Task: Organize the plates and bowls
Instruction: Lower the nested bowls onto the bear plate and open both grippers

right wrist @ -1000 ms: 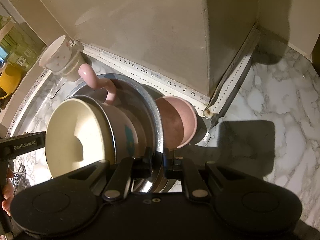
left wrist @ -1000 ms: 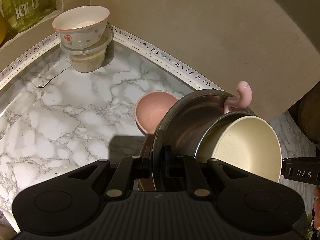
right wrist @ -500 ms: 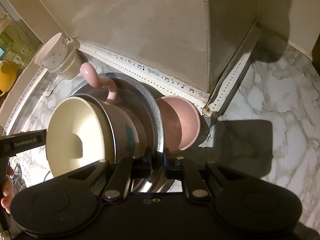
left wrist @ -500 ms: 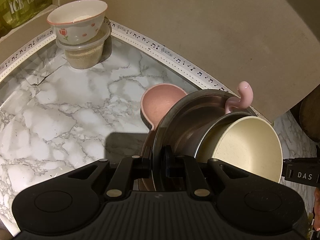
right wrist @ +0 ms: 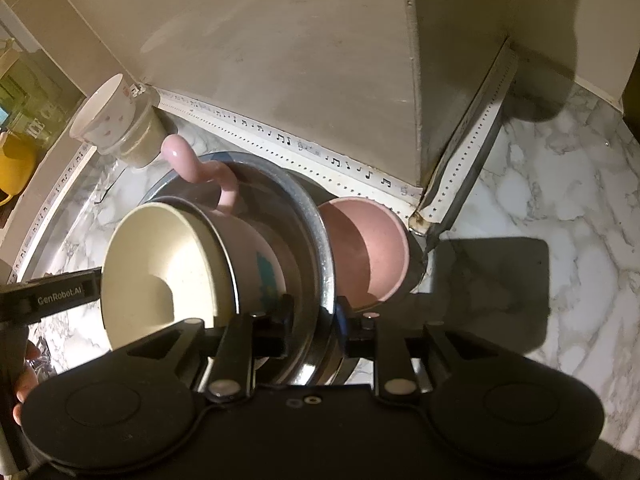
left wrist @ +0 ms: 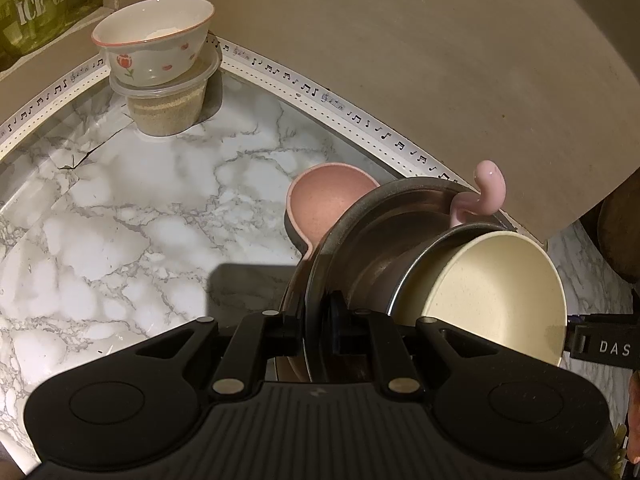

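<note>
A large steel bowl [left wrist: 384, 216] [right wrist: 280, 196] is tilted over the marble counter. Nested inside it are a smaller steel bowl, a cream bowl [left wrist: 492, 284] [right wrist: 160, 264] and a piece with a curled pink handle [left wrist: 488, 196] [right wrist: 188, 160]. Behind it, against the wall, leans a pink bowl [left wrist: 324, 196] [right wrist: 360, 248]. My left gripper [left wrist: 318, 316] is shut on the big bowl's near rim. On the opposite side my right gripper [right wrist: 316, 316] has that rim between its fingers; its jaws are opening and the pads stand off the metal.
A floral bowl [left wrist: 156, 48] sits in a clear plastic tub [left wrist: 168, 112] at the back left corner. A green tin [left wrist: 40, 4] and a yellow mug [right wrist: 12, 168] stand on the ledge. A wall column [right wrist: 416, 80] juts out beside the pink bowl. Marble counter [right wrist: 560, 200] extends right.
The right gripper's fingers have spread apart off the steel bowl's rim. The left gripper keeps its grip, and the bowls stay where they were.
</note>
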Motion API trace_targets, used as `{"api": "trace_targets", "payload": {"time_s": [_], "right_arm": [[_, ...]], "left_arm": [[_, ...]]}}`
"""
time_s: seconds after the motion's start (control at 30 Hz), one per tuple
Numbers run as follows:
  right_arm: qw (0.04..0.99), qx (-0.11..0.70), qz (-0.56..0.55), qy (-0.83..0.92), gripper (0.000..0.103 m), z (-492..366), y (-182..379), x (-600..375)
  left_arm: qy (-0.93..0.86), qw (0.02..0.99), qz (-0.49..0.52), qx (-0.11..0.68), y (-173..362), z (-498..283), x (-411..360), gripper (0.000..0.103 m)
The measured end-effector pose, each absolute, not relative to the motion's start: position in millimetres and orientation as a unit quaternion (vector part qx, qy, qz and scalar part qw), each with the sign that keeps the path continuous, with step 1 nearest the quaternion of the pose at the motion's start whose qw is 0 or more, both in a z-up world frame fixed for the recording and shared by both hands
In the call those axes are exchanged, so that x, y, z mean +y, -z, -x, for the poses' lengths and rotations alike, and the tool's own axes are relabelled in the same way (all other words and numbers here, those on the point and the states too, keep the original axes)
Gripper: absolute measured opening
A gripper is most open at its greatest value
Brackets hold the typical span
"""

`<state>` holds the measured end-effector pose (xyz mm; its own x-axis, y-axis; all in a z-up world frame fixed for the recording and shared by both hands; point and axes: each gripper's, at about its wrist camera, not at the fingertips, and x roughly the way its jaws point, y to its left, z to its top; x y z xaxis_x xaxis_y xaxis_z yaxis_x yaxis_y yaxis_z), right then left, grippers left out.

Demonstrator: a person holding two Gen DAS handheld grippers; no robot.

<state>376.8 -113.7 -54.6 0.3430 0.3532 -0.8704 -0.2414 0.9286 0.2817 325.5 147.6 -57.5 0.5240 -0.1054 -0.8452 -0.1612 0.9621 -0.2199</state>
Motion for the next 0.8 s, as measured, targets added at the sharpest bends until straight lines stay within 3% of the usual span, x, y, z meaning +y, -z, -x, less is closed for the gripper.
{"api": "trace_targets", "payload": {"time_s": [0.1,0.5,0.8], "right_arm": [[0.826,0.534,-0.040,-0.176,0.035,-375.5,52.1,-114.2],[0.836,0.516,-0.046,-0.182,0.039,-365.2,37.9,-125.3],[0.866,0.444,-0.004,-0.229,0.044,-327.9,6.8,-125.2]], "left_arm": [[-0.017,0.864,0.132,0.485,55.7,-325.1,147.2,0.012],[-0.027,0.883,0.098,0.458,36.7,-314.0,143.1,0.013],[-0.033,0.905,0.080,0.416,9.5,-285.3,128.3,0.013]]}}
